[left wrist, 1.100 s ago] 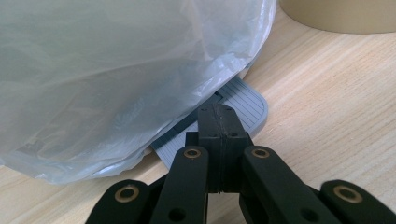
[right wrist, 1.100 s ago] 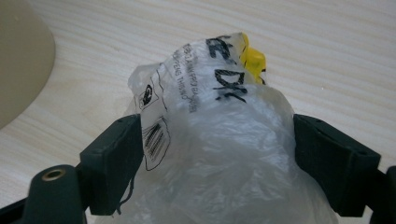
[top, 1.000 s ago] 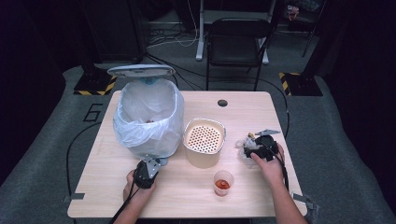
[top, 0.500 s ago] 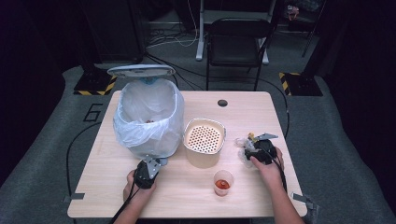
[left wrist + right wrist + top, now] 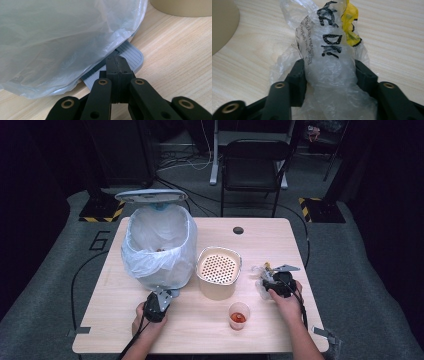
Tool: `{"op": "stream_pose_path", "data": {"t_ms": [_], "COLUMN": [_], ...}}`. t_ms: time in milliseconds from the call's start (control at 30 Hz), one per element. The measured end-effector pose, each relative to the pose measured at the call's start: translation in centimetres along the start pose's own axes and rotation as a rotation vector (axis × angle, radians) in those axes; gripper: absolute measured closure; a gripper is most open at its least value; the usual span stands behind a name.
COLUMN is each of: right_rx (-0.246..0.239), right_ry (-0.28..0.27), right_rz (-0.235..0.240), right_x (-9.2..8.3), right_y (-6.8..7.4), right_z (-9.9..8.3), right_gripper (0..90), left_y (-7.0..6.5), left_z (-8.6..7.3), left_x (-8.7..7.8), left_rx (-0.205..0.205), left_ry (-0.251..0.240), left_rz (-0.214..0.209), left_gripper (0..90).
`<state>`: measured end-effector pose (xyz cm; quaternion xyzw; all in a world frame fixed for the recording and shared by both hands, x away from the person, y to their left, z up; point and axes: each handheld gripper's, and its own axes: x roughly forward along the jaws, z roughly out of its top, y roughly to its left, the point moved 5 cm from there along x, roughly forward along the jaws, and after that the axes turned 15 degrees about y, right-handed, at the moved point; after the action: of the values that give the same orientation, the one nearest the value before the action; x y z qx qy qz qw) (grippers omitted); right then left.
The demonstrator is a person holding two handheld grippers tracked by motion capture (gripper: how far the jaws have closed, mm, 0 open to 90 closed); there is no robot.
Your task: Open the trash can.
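The task's thing is a crumpled clear plastic wrapper with black lettering and a yellow patch. It lies on the table at the person's right, just beside the perforated beige basket and well apart from the pedal bin lined with a translucent bag.

Right tool: the jaws have just been closing, and the wrapper sits between them. In the right gripper view both jaws stand against the sides of the bundle and the film bulges up between them, so the grip appears made.

Left tool: the jaws are fully closed with nothing between them. The tip rests at the bin's grey ribbed foot pedal, under the hanging bin liner.

Handling, as a judgement:
- The wrapper is very light, soft and springy. It compresses readily and offers little resistance.
- The film is smooth and probably slippery; a loose edge can slide out.
- Grip across the thickest gathered part of the bundle, not a single trailing flap.
- It is not fragile; firm pressure does no harm.

A small clear cup of red contents stands near the right hand.
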<state>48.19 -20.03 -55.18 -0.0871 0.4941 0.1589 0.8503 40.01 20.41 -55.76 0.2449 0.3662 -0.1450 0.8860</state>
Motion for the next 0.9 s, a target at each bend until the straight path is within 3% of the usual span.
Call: {"op": "stream_pose_path", "data": {"t_ms": [167,400,633,767,900], "right_rx": [-0.018,-0.034,-0.079,-0.092,-0.095], "right_ry": [-0.001,0.017,-0.045,-0.063,-0.069], "right_rz": [-0.003,0.004,0.025,0.049,0.055], "right_x": [-0.1,-1.0,-5.9,-8.0,-8.9], "right_y": [0.4,0.4,0.4,0.6,0.7], "right_z": [0.1,0.5,2.6,3.5,3.9], "right_gripper": [69.3,75.5,76.4,76.4,76.3], "left_y": [0.0,0.0,0.0,0.0,0.0], "left_z": [0.0,0.0,0.0,0.0,0.0], "left_x": [0.0,0.0,0.0,0.0,0.0], "left_rx": [0.0,-0.005,-0.002,-0.003,-0.004], "left_ry": [0.0,-0.003,-0.003,-0.004,-0.004], "left_rz": [0.0,-0.001,0.003,0.003,-0.001], "left_gripper": [90.0,90.0,90.0,90.0,90.0]}}
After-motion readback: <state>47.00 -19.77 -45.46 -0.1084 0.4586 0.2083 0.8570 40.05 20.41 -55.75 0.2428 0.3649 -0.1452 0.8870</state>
